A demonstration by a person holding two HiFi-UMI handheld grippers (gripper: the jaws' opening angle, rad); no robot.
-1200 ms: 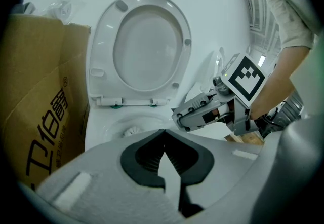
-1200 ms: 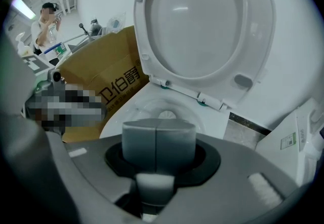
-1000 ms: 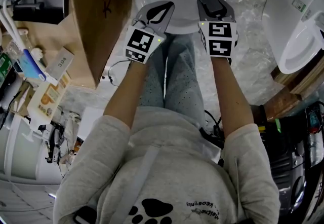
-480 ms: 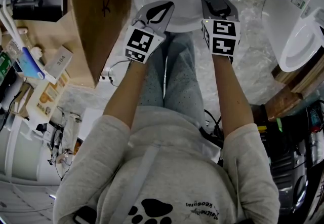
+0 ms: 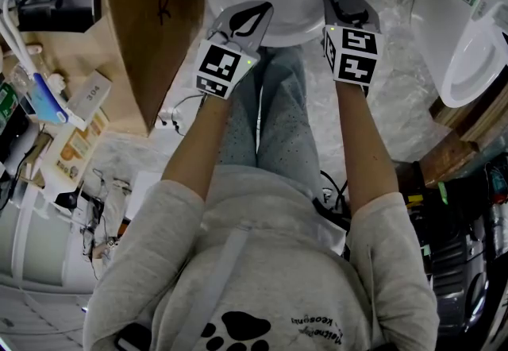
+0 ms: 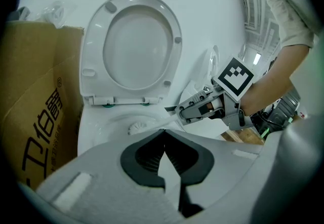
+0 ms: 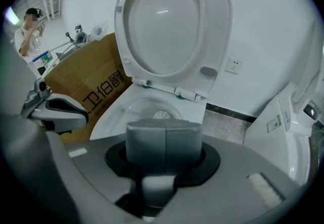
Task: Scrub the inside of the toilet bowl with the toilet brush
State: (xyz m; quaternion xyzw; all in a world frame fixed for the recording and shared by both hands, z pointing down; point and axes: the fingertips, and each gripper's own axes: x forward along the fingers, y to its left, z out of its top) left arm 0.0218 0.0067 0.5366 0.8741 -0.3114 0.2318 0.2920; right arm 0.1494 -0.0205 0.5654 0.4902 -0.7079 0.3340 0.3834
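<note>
Jaws of the right gripper (image 7: 164, 153) are clamped on the grey handle of the toilet brush (image 6: 137, 127), whose white bristle head sits low inside the toilet bowl (image 7: 114, 112). The left gripper (image 6: 164, 151) has its jaws pressed together on nothing, above the bowl's near rim. The seat (image 7: 169, 25) stands upright, and a cardboard box (image 6: 35, 111) stands just beside the bowl
</note>
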